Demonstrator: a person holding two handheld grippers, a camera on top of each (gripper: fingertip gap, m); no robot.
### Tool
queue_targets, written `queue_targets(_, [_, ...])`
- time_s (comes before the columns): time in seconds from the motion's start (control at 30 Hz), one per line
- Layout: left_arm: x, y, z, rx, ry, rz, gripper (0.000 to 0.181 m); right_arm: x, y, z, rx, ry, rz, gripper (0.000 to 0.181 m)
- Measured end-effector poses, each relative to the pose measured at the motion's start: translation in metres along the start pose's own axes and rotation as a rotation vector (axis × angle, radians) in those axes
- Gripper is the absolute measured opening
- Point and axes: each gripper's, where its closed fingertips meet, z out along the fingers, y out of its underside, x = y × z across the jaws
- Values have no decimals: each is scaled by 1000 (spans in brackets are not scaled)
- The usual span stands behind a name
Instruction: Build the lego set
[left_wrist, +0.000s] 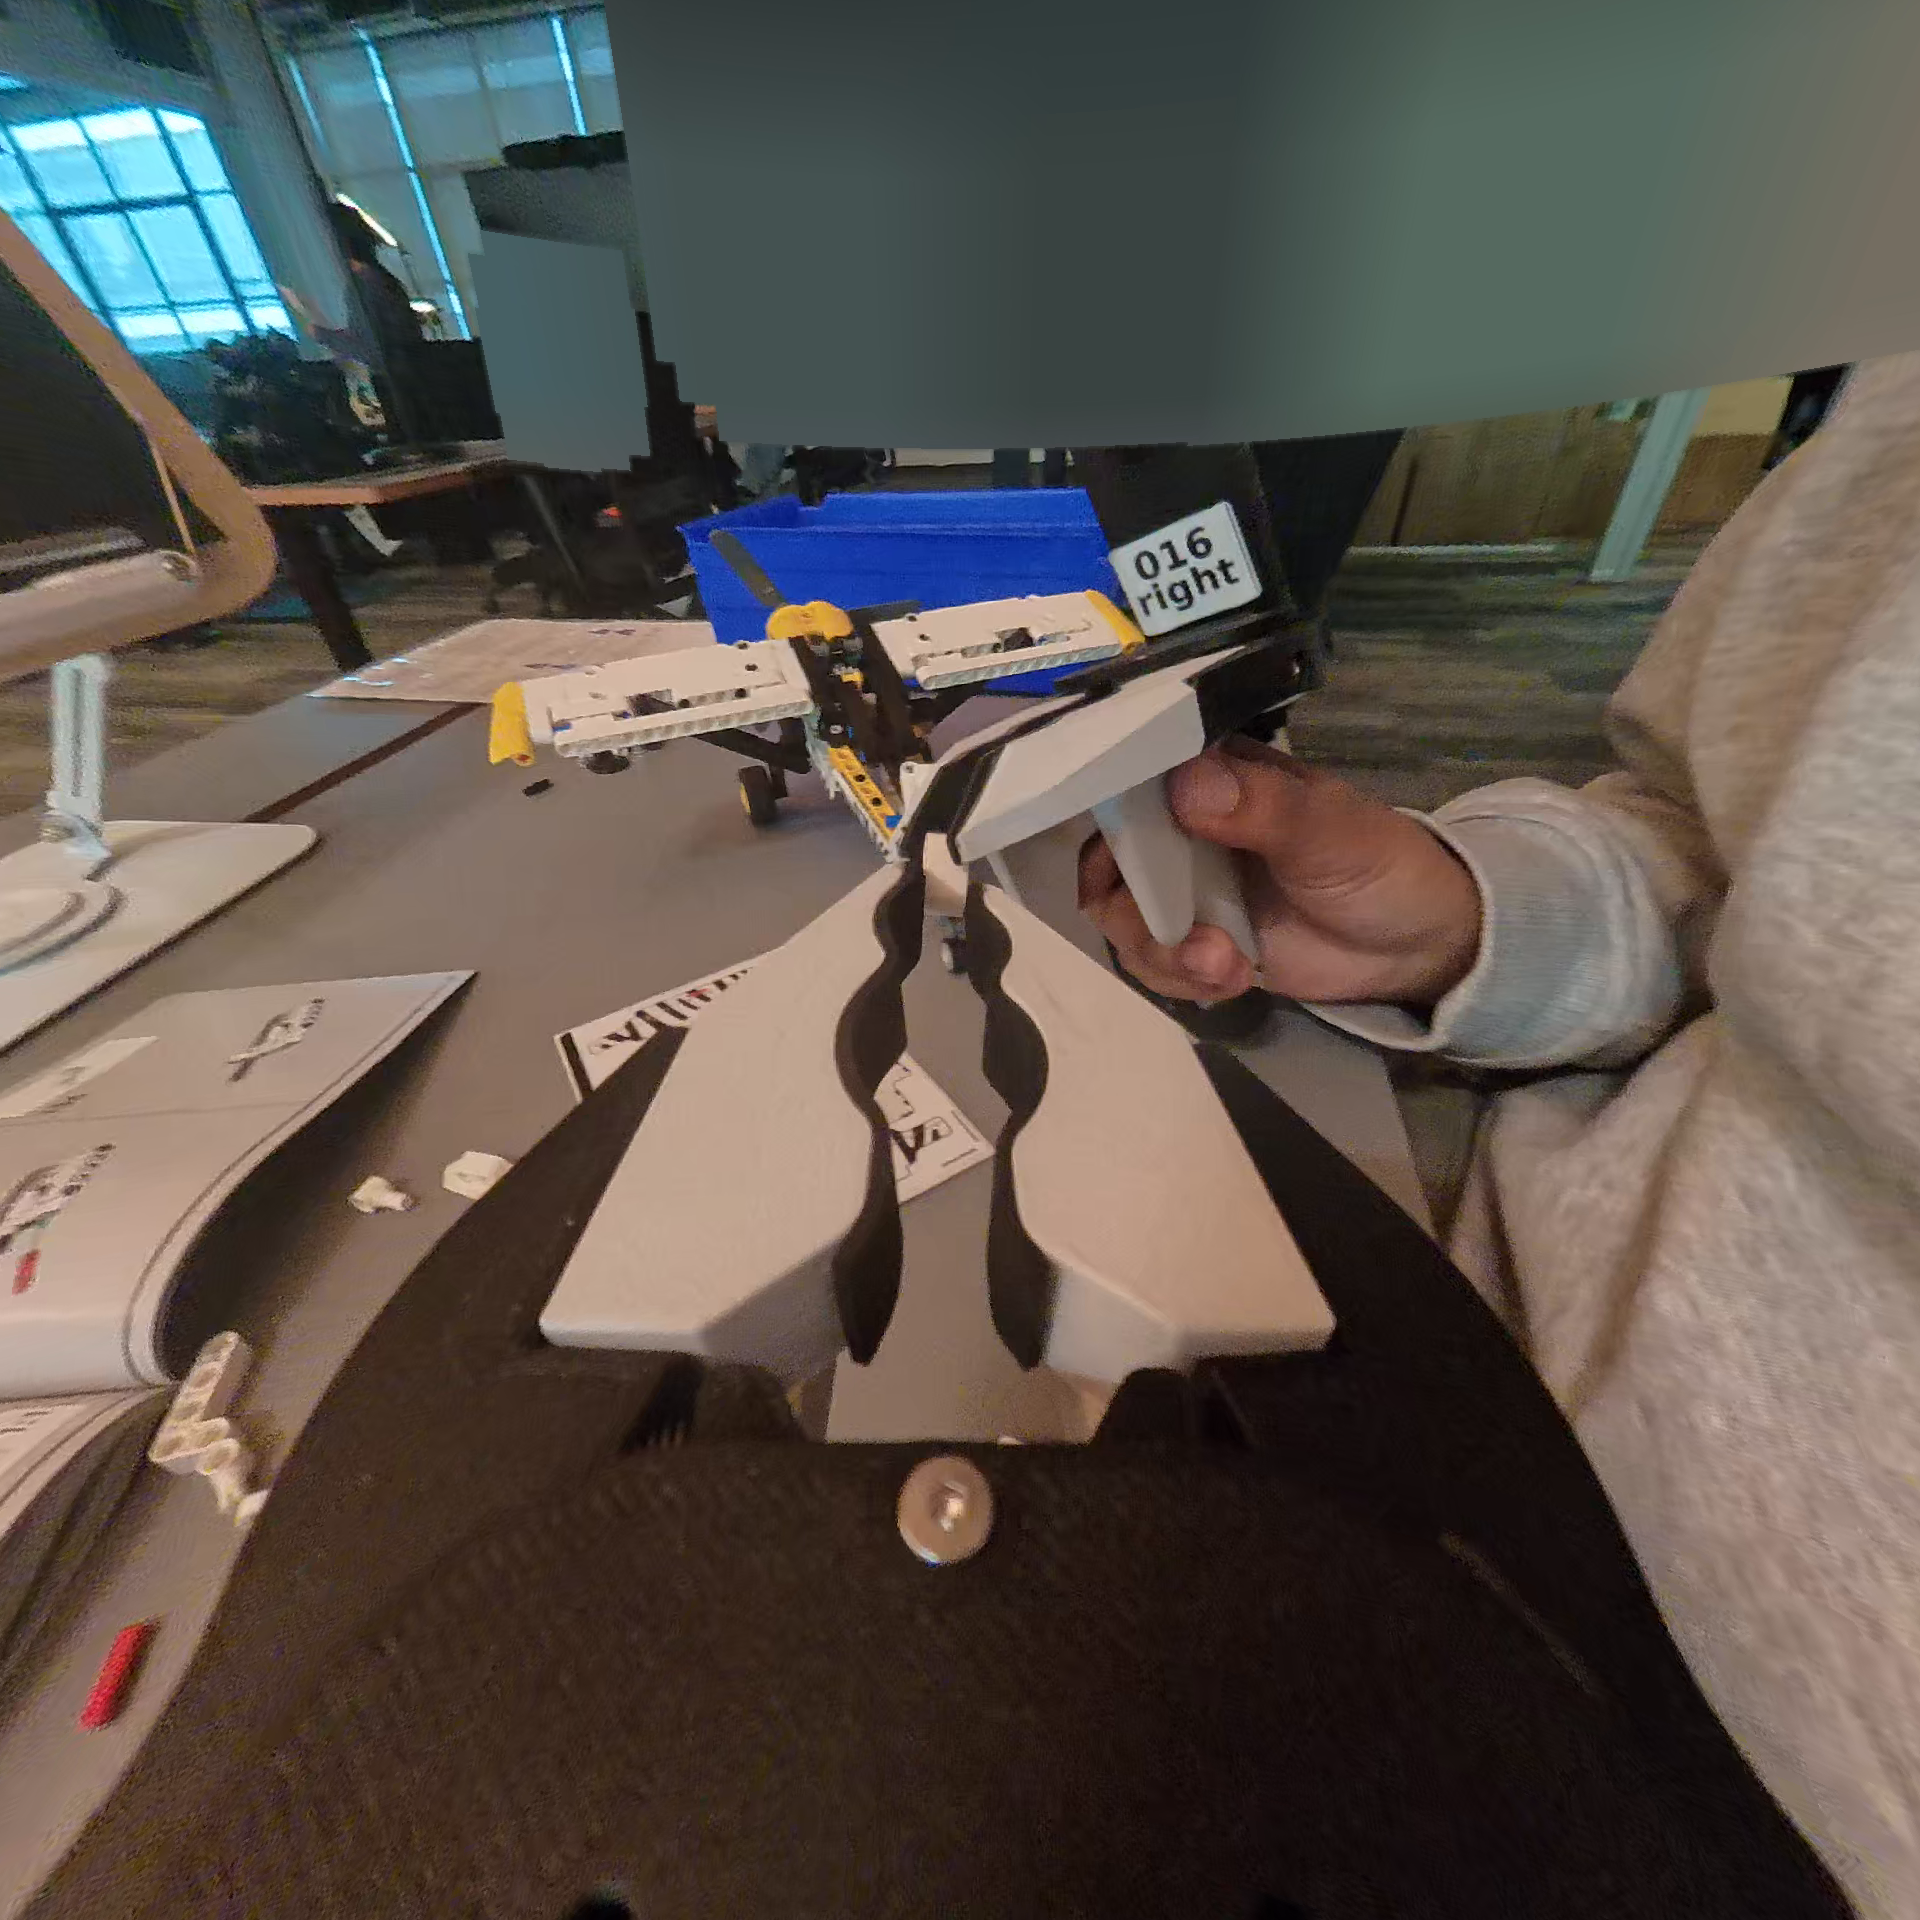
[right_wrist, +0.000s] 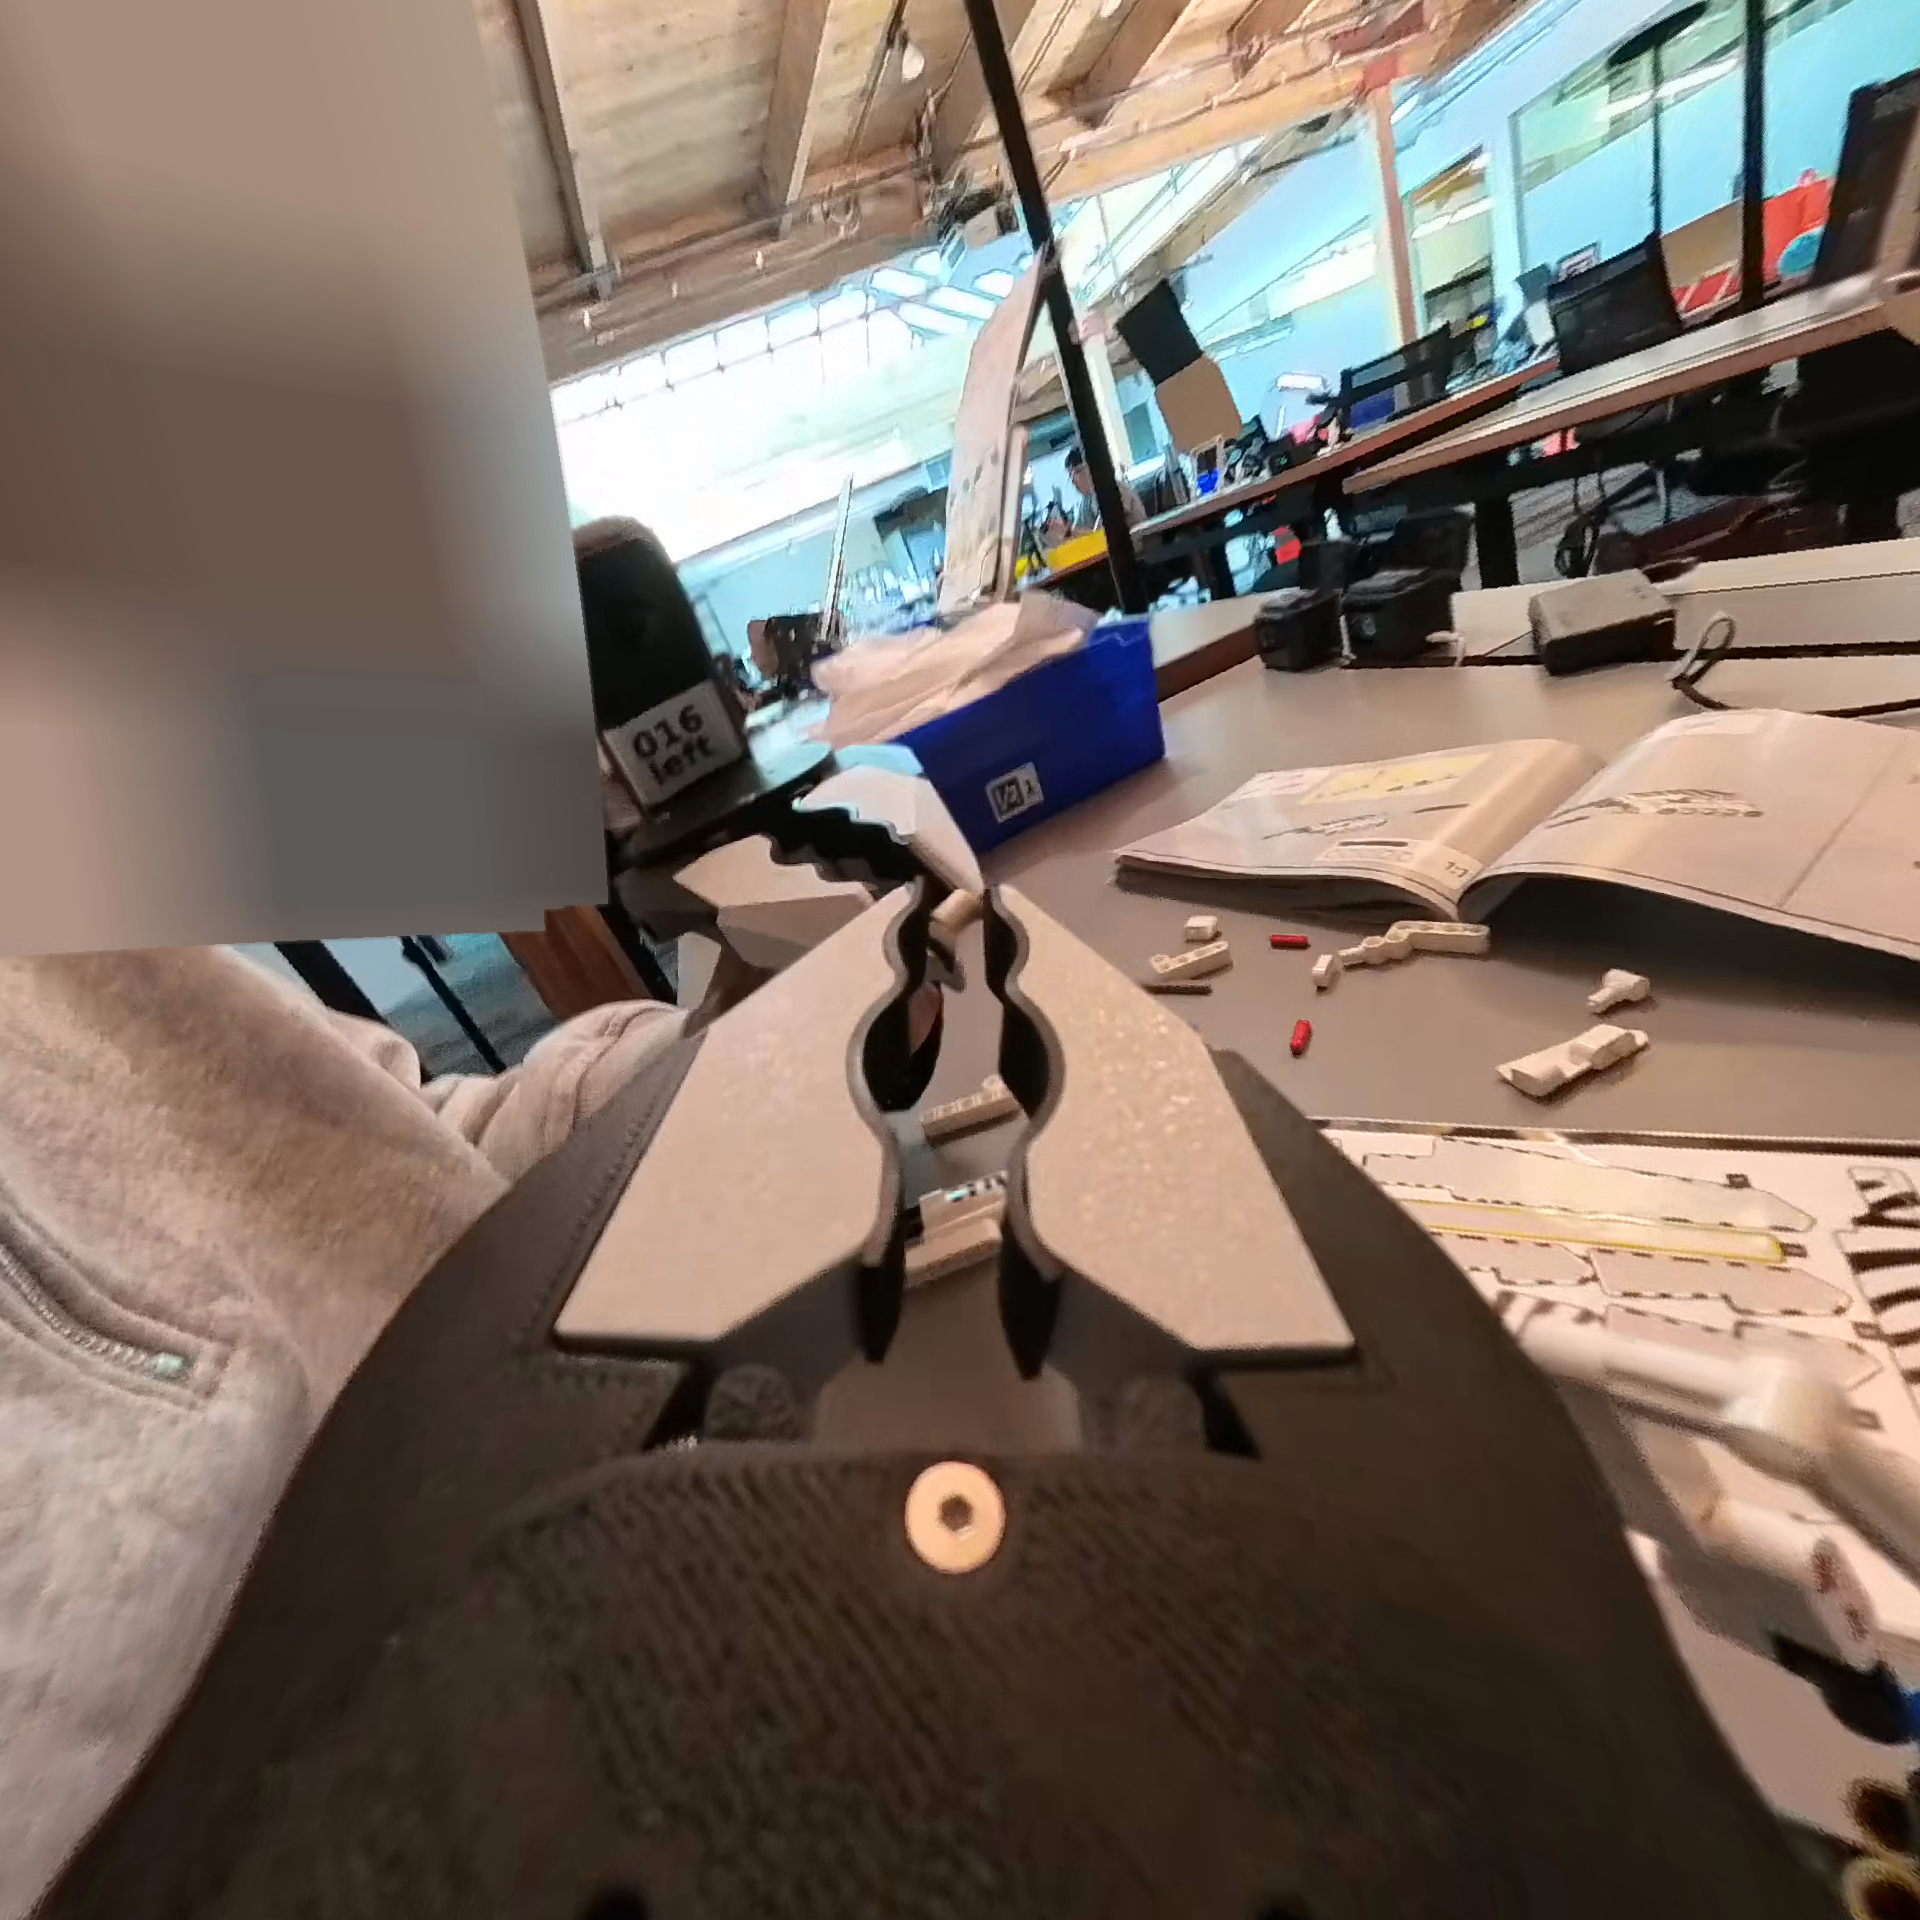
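Jaws of both grippers, left gripper (left_wrist: 940, 883) and right gripper (right_wrist: 961, 914), meet nearly closed around a small white piece (right_wrist: 954, 912); at 12 o'clock on the counter (left_wrist: 582, 883) stands the largely built plane (left_wrist: 810, 686), loose pieces (right_wrist: 1403, 945) remaining.

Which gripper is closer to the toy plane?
Right. The right gripper is clamped around the rear body of the toy plane. The left gripper sits just behind the tail, apparently pinching a small white piece.

Even, soft daylight comes from windows (left_wrist: 135, 249) at upper left. Wide-angle distortion bends the edges. The right wrist view's lower right blurs.
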Motion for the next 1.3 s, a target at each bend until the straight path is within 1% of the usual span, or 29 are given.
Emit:
queue_targets(0.03, [2,1,-1,-5,22,-26,5,-2,2,0,-33,-7,-19,9])
queue_targets(0.07, [4,3,-2,-20,55,-68,5,-4,4,-1,-66,-15,-46,15])
queue_targets(0.13, [8,12,-2,-66,123,-193,6,-5,7,-5,-119,0,-131,31])
queue_targets(0.2, [15,21,-1,-115,230,-355,6,-3,13,-13,-179,33,-278,40])
queue_targets(0.23, [17,27,0,-155,284,-464,6,-3,19,-17,-224,42,-372,42])
queue_targets(0.3, [25,38,-2,-247,411,-701,5,-5,31,-24,-319,39,-557,41])
queue_targets(0.33, [29,41,-3,-278,461,-799,5,-5,38,-26,-366,41,-641,39])
queue_targets(0.37, [33,41,-5,-288,496,-862,6,-6,43,-28,-404,40,-720,38])
queue_targets(0.43, [35,40,-5,-288,516,-906,5,-9,52,-27,-449,19,-865,34])
queue_targets(0.47, [37,40,-6,-302,522,-916,5,-12,55,-27,-454,-1,-920,28])
queue_targets(0.53, [42,41,-7,-333,543,-923,6,-18,58,-24,-444,-44,-976,19])
queue_targets(0.63, [43,43,-9,-361,539,-935,6,-21,60,-21,-448,-85,-985,11])
queue_targets(0.77, [46,49,-11,-397,545,-954,6,-22,68,-21,-493,-128,-985,8])
queue_targets(0.87, [47,56,-11,-436,536,-949,7,-22,74,-22,-526,-135,-919,6])
queue_targets(0.9, [46,58,-11,-445,518,-938,12,-21,75,-22,-531,-126,-883,6])
queue_targets(0.97, [37,62,-8,-446,453,-905,27,-16,75,-23,-543,-90,-803,6])
queue_targets(1.03, [22,61,-7,-400,379,-869,36,-8,81,-24,-590,-49,-690,6])
queue_targets(1.1, [3,52,-9,-303,315,-857,36,-4,96,-28,-680,-40,-543,6])
queue_targets(1.17, [-14,42,-16,-197,270,-868,35,0,108,-32,-737,-31,-425,6])
queue_targets(1.23, [-30,38,-23,-125,218,-868,33,4,114,-35,-762,-16,-370,6])
queue_targets(1.3, [-41,38,-30,-90,174,-862,31,9,116,-39,-781,10,-362,6])
